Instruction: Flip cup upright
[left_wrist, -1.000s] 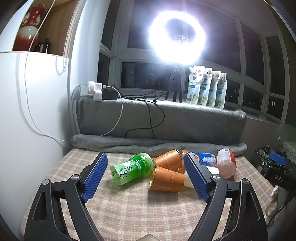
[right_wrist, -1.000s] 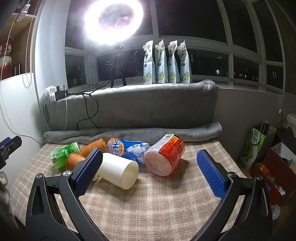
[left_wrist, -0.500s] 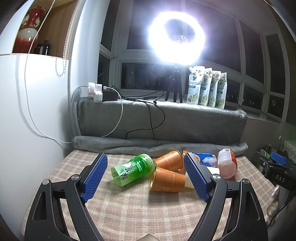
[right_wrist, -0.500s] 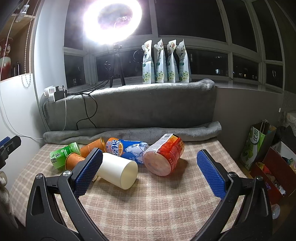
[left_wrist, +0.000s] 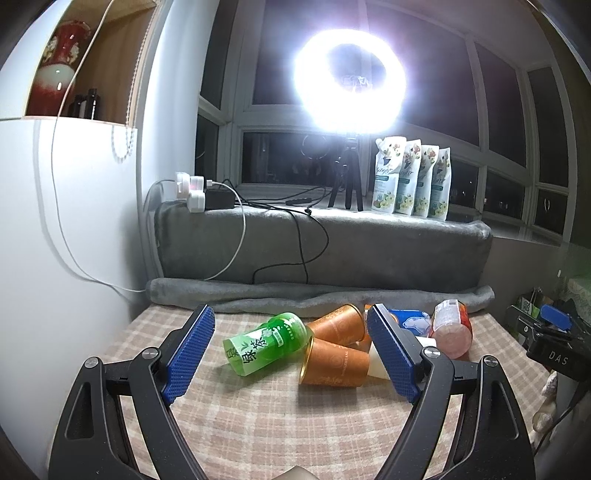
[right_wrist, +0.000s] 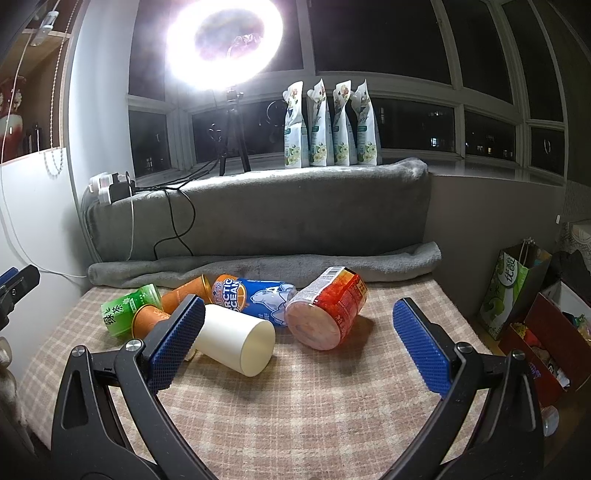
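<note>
Only the right wrist view shows the whole white cup (right_wrist: 236, 341) lying on its side on the checked tablecloth (right_wrist: 314, 406), while the left view shows the green cup (left_wrist: 266, 343) and orange cups (left_wrist: 334, 363) better; both the left gripper (left_wrist: 291, 354) and right gripper (right_wrist: 299, 343) gape wide, holding nothing.

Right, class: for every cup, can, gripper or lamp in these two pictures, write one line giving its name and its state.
green cup: on its side
near orange cup: on its side, mouth towards the left
far orange cup: on its side
white cup: on its side
blue can: lying down
red tub: tipped over
left gripper: open, empty
right gripper: open, empty
ring light: on
</note>
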